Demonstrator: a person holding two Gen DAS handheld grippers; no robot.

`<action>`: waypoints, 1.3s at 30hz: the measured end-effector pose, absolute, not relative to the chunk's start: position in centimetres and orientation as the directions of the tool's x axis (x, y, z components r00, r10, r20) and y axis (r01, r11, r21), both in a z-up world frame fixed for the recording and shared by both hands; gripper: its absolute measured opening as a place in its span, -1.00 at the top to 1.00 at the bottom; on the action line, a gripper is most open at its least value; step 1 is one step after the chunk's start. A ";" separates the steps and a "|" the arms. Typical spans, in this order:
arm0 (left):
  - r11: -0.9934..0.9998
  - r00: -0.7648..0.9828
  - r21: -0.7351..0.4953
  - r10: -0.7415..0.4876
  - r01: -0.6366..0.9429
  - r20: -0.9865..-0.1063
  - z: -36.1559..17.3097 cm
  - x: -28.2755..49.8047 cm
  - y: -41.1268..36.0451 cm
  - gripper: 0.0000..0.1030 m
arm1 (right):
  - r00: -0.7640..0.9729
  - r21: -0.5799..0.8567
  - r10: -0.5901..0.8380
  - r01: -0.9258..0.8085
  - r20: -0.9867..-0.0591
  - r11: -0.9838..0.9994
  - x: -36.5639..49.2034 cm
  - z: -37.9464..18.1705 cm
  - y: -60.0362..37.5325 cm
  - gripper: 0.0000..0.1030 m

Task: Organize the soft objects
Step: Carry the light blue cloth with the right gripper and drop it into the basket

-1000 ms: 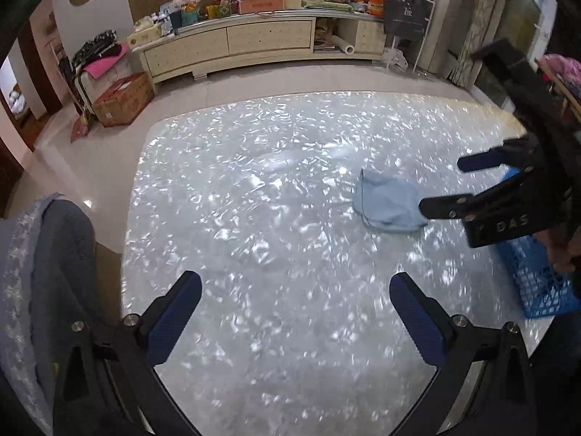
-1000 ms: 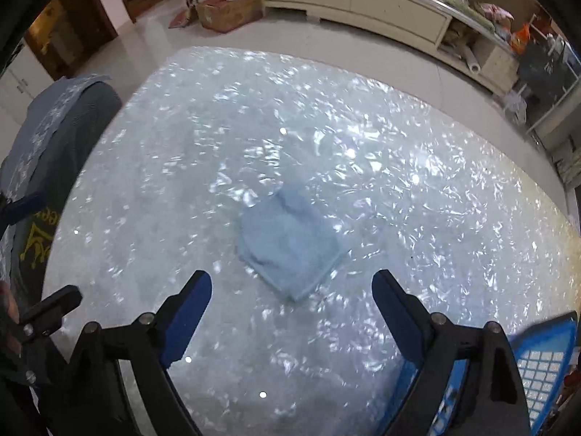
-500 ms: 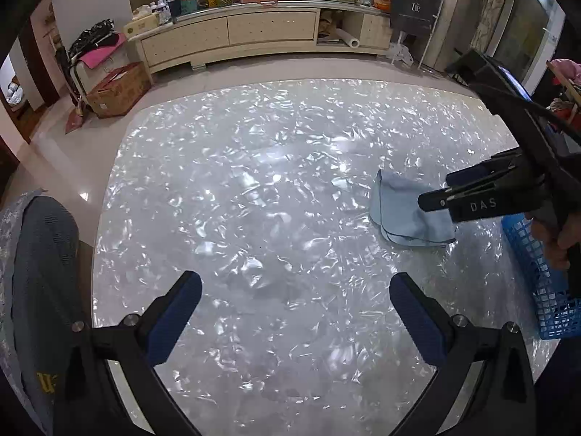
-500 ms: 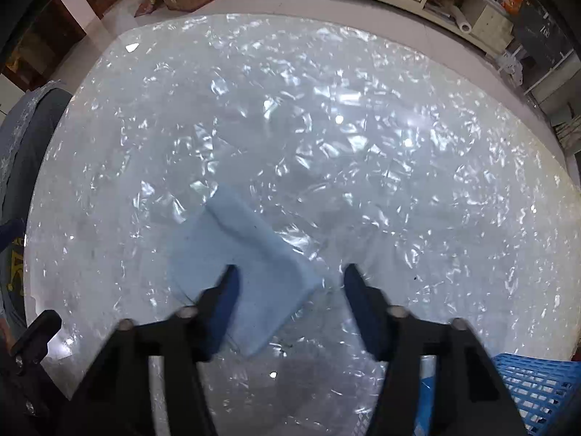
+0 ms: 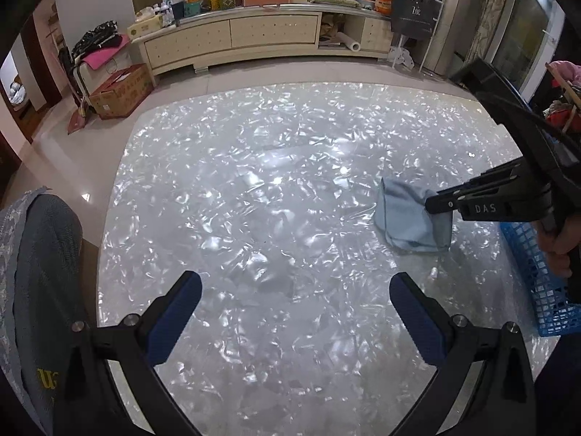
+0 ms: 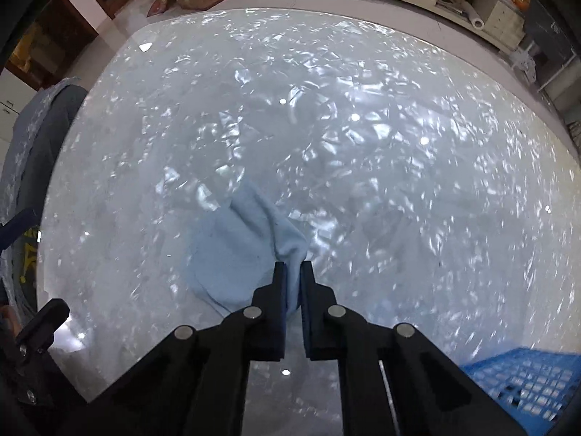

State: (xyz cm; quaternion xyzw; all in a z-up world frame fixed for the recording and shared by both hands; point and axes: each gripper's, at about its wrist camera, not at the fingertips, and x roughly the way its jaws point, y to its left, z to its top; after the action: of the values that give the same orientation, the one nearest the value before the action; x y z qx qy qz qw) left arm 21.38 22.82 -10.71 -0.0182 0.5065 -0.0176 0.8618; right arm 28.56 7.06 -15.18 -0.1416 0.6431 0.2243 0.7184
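A light blue cloth [image 5: 406,218] lies on the shiny pearl-white table [image 5: 254,181], right of the middle. Pointing almost straight down, my right gripper [image 6: 293,265] has its jaws closing on a raised fold of the cloth [image 6: 236,254], and the pads pinch that fold. The left wrist view shows the same right gripper [image 5: 430,203] coming in from the right onto the cloth's edge. Nearer the front edge, my left gripper [image 5: 294,287] hangs open over bare table with nothing between its fingers.
A blue plastic basket [image 5: 541,290] stands at the table's right edge, close to the cloth, and appears as the basket [image 6: 526,381] in the right wrist view. A grey-covered chair [image 5: 40,254] is at the left. A cluttered sideboard [image 5: 236,36] and cardboard box [image 5: 120,91] stand on the floor beyond.
My right gripper came down onto the cloth and its jaws went from wide apart to pinched on a fold, which now stands up. The left gripper stayed open.
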 end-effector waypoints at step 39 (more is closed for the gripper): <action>0.950 0.505 -0.063 -0.217 0.305 -0.836 0.6 17.1 -1.6 -1.00 | 0.275 0.295 0.372 -0.284 -0.886 0.912 16.4 -0.9 -20.8 0.88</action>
State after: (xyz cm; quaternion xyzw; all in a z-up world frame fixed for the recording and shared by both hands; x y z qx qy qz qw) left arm 17.09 -1.65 0.62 0.0463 0.4744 -0.1506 0.8661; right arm 16.41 -20.80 -0.93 0.0389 0.5657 0.2059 0.7975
